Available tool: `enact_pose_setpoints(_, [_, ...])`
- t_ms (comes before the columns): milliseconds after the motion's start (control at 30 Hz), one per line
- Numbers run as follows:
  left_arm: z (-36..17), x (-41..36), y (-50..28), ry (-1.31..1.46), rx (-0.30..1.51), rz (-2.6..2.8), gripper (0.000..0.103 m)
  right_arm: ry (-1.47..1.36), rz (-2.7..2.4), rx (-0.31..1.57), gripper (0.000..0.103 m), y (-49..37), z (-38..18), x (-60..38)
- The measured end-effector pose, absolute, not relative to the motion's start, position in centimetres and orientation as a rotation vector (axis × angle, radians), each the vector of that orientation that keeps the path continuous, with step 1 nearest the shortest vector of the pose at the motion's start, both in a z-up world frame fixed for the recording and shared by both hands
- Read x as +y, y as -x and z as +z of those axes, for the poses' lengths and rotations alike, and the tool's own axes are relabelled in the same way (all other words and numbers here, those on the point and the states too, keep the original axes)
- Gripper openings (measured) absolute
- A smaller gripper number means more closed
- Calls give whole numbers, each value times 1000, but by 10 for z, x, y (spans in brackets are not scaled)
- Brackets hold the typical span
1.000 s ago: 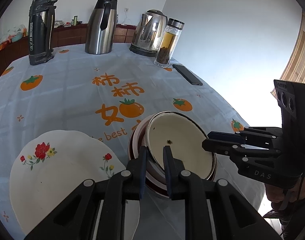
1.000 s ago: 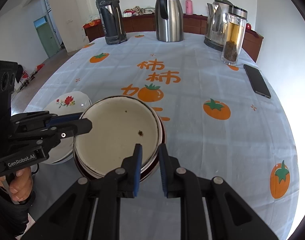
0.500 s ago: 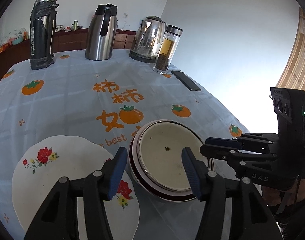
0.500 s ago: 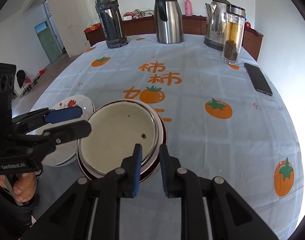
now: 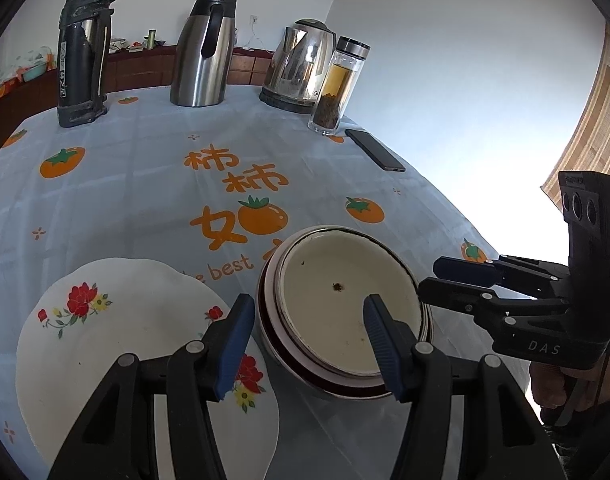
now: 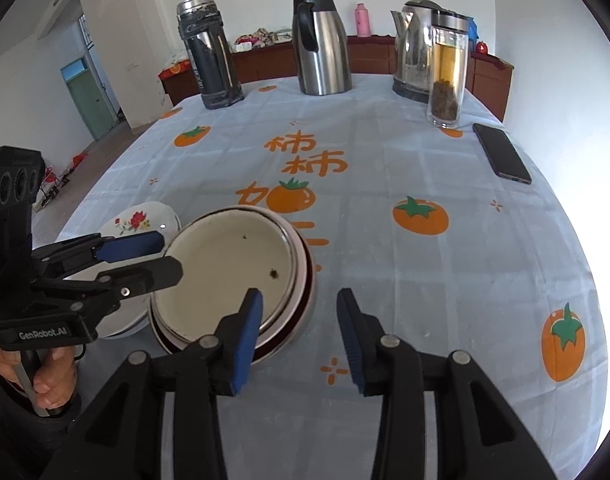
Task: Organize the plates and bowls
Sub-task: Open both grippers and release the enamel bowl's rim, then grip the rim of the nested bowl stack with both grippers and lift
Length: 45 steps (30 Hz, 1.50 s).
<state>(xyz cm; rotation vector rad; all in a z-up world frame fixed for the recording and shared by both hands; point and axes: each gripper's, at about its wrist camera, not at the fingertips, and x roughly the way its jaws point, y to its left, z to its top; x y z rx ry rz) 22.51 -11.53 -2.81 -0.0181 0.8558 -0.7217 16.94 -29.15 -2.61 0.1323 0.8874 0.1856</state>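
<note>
Release step: left tool [image 5: 305, 340] stands apart and right tool [image 6: 299, 334] is opening, both unclamped around the stacked bowls [image 5: 345, 312] at centre frame; next likely the floral plate [image 5: 117, 332], lower left.

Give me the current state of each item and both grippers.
Cream enamel bowl: nested in the red-rimmed bowl, released.
Red-rimmed bowl: on the tablecloth.
Floral plate: flat, beside the bowls.
Left gripper: open.
Right gripper: opening, nothing gripped.
Glass tea bottle: upright, capped.
</note>
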Motion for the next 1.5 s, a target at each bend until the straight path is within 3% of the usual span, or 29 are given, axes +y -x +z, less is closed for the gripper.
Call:
enact_pose_setpoints(767, [-38, -122, -223, -41, 893, -701, 56, -134, 217, 988, 32, -184, -44, -282])
enact_pose_setpoints(1033, [-39, -119, -224, -82, 870, -659, 39, -133, 220, 1002, 31, -188, -42, -284])
enact_pose_setpoints(1500, [-40, -119, -223, -90, 855, -630, 33, -146, 245, 996, 32, -185, -40, -287])
